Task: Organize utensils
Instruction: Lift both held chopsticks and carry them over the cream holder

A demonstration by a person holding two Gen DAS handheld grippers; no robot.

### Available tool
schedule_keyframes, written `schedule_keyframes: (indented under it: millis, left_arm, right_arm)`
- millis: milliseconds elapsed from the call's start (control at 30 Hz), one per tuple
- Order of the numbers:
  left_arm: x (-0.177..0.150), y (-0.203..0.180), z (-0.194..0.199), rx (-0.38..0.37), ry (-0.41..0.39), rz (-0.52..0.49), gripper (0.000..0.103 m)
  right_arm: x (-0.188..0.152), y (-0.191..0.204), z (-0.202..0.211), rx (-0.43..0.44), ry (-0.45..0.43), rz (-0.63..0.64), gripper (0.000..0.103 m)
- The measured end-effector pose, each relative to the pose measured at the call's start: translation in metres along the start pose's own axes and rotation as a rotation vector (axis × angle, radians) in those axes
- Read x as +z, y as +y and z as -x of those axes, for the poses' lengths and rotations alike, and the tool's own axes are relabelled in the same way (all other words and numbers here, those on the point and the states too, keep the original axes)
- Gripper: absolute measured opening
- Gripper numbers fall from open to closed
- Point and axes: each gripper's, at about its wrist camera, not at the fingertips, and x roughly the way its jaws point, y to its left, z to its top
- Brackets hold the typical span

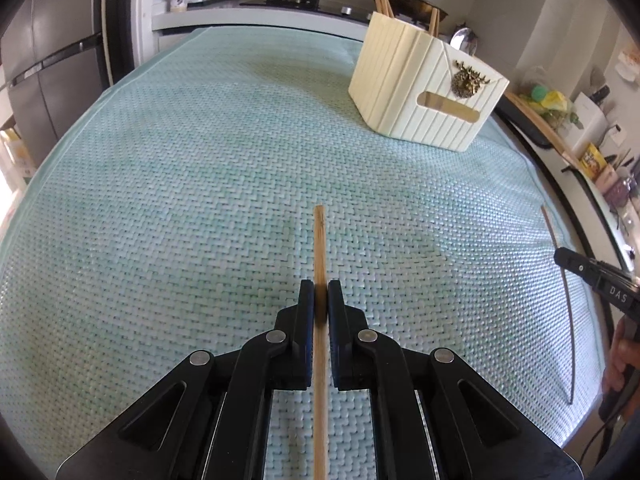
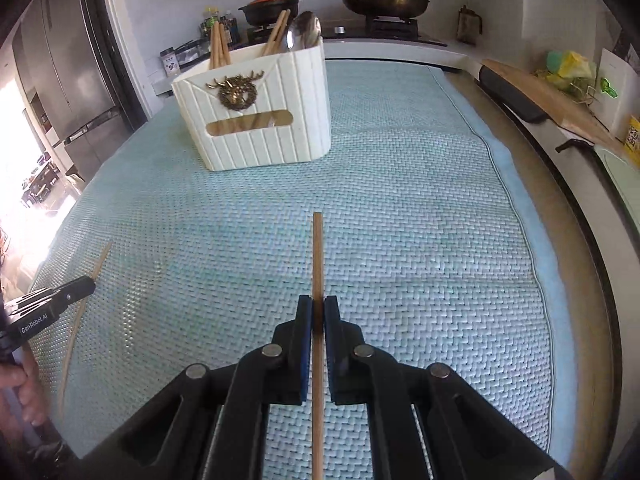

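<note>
Currently my left gripper (image 1: 320,290) clamps one chopstick (image 1: 319,240) and my right gripper (image 2: 317,306) clamps a second chopstick (image 2: 317,256), both over the table mat's (image 1: 180,200) near edge. Holder (image 2: 256,112) stands toward the far edge, containing chopsticks and a spoon (image 2: 306,30).

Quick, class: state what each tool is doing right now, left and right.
Left tool: closed on a wooden chopstick.
Right tool: closed on another wooden chopstick.
</note>
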Motion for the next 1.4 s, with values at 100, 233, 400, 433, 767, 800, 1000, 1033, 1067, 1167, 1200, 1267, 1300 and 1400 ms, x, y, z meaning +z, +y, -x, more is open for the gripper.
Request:
schedule_keyframes:
  millis: [100, 233, 400, 433, 767, 800, 1000, 1033, 1067, 1167, 1200, 1267, 1300, 1400]
  left_arm:
    - [0.002, -0.003, -0.007, 0.009, 0.002, -0.02, 0.006]
    - [0.006, -0.002, -0.003, -0.023, 0.034, -0.042, 0.035]
    - [0.011, 0.008, 0.009, -0.039, 0.051, -0.081, 0.051]
    - [0.012, 0.008, 0.009, -0.043, 0.06, -0.098, 0.051]
    - [0.031, -0.023, -0.025, 0.042, 0.139, -0.299, 0.039]
    - [0.032, -0.028, -0.027, 0.038, 0.144, -0.319, 0.031]
    - [0.041, -0.042, -0.035, 0.019, 0.156, -0.331, 0.005]
    - [0.042, -0.042, -0.035, 0.009, 0.154, -0.319, 0.005]
    - [0.043, -0.041, -0.032, -0.002, 0.145, -0.304, 0.005]
    - [0.047, -0.036, -0.01, -0.027, 0.081, -0.264, 0.005]
    - [0.049, -0.034, 0.0, -0.037, 0.058, -0.248, 0.005]
    - [0.055, -0.033, 0.02, -0.059, 0.01, -0.223, 0.005]
    - [0.058, -0.031, 0.032, -0.072, -0.016, -0.214, 0.005]
    - [0.07, -0.028, 0.068, -0.113, -0.091, -0.192, 0.005]
  right_arm:
    - [-0.005, -0.009, -0.012, -0.003, 0.022, -0.01, 0.008]
    - [-0.01, -0.018, -0.027, 0.022, 0.066, -0.036, 0.012]
    - [-0.007, -0.019, -0.019, 0.036, 0.048, -0.02, 0.045]
    - [-0.006, -0.017, -0.019, 0.034, 0.054, -0.008, 0.045]
    - [0.02, -0.002, -0.046, 0.01, 0.142, 0.095, 0.047]
    - [0.024, 0.001, -0.049, -0.001, 0.147, 0.115, 0.047]
    - [0.048, -0.002, -0.064, 0.0, 0.181, 0.098, 0.005]
    - [0.05, -0.004, -0.063, 0.013, 0.17, 0.083, 0.005]
    - [0.051, -0.006, -0.06, 0.025, 0.151, 0.07, 0.005]
    - [0.053, -0.012, -0.036, 0.083, 0.063, 0.017, 0.005]
    - [0.052, -0.012, -0.025, 0.099, 0.03, 0.007, 0.005]
    - [0.053, -0.011, -0.001, 0.127, -0.036, -0.009, 0.005]
    - [0.053, -0.009, 0.012, 0.142, -0.069, -0.016, 0.005]
    - [0.052, -0.005, 0.054, 0.178, -0.175, -0.023, 0.005]
